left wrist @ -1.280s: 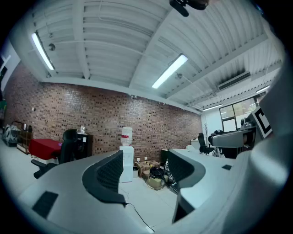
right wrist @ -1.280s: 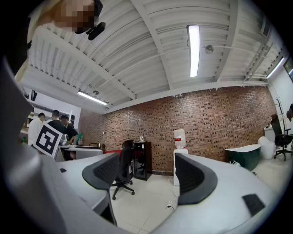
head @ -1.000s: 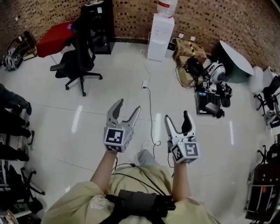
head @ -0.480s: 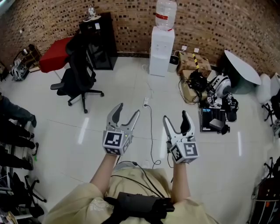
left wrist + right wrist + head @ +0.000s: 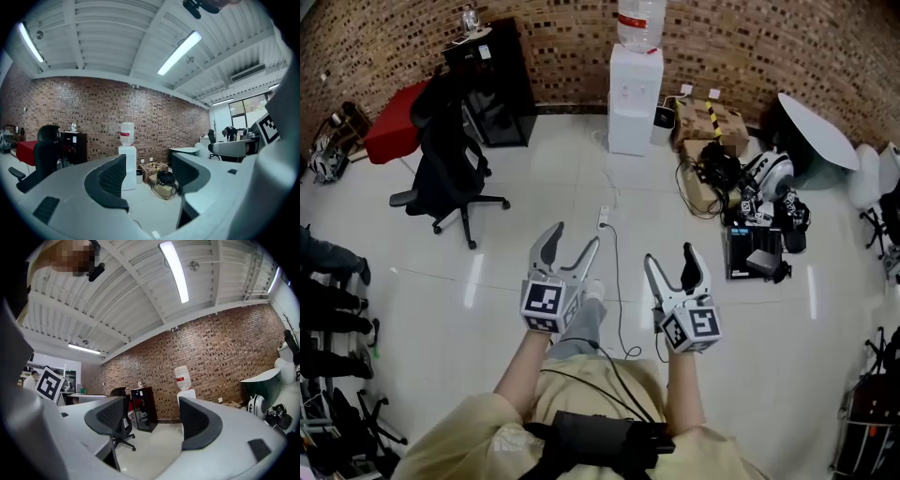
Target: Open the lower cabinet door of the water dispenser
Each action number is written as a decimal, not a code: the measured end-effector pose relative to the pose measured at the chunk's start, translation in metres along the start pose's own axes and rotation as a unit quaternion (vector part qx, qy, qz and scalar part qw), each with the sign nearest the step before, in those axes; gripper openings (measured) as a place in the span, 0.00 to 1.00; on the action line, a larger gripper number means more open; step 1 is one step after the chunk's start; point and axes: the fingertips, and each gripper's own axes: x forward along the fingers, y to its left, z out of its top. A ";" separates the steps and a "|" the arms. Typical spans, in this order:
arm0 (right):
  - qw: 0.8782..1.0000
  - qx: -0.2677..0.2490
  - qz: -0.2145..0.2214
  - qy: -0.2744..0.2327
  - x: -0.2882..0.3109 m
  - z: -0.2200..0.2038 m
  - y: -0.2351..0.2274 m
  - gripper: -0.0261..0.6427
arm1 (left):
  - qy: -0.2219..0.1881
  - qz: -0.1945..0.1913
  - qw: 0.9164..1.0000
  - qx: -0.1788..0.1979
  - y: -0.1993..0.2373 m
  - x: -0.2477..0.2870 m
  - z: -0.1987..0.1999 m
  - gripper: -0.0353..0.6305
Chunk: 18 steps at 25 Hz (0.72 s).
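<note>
Although the white floor (image 5: 487, 309) fills most of the head view, its left and right edges are cut off, and the clutter there is too dark to sort out. One brick wall (image 5: 769, 47) runs along the far edge of the floor. Against it stands one black cabinet (image 5: 492, 84), with one black office chair (image 5: 445, 159) on the floor in front of it. To the right of the cabinet, also at the far edge, is the single water dispenser (image 5: 635, 98), one bottle (image 5: 639, 23) upside down on top, the bottle's upper end cropped by the frame. Its lower front reads as a flat white face; the door's seams are too small to make out. Cardboard boxes (image 5: 710, 122) sit just beside it on the right, their number unclear, and a tangle of cables and gear (image 5: 750, 206) spreads from them toward the right edge.

Two tools are held up above the middle of the floor, well apart from the dispenser. The left tool (image 5: 575, 234) has its jaws spread with only open floor and the distant dispenser (image 5: 127, 164) between them. The right tool (image 5: 669, 259) is likewise spread and empty, and its own jaw hides the dispenser's lower part (image 5: 186, 394). One power strip (image 5: 603, 217) with a trailing cord lies on the floor between the tools and the dispenser.
</note>
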 end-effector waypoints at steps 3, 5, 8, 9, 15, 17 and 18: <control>1.000 0.001 0.000 0.012 0.042 -0.005 -0.018 0.62 | -0.001 -0.004 1.000 -0.005 0.018 0.044 -0.003 0.51; 1.000 0.000 0.005 0.013 0.078 -0.004 -0.028 0.62 | -0.005 -0.005 1.000 -0.009 0.037 0.076 -0.001 0.51; 1.000 -0.007 0.013 0.015 0.141 0.001 -0.041 0.62 | -0.014 -0.004 1.000 -0.015 0.072 0.127 0.006 0.51; 1.000 -0.008 0.015 0.016 0.162 0.004 -0.045 0.62 | -0.016 -0.004 1.000 -0.016 0.083 0.145 0.010 0.51; 1.000 -0.014 0.021 0.015 0.275 0.017 -0.056 0.62 | -0.019 -0.015 1.000 -0.019 0.152 0.237 0.029 0.51; 1.000 -0.018 0.017 0.019 0.300 0.015 -0.061 0.62 | -0.018 -0.021 0.999 -0.024 0.168 0.262 0.030 0.51; 0.999 -0.017 0.012 0.025 0.310 0.012 -0.066 0.62 | -0.015 -0.026 0.999 -0.026 0.173 0.274 0.030 0.51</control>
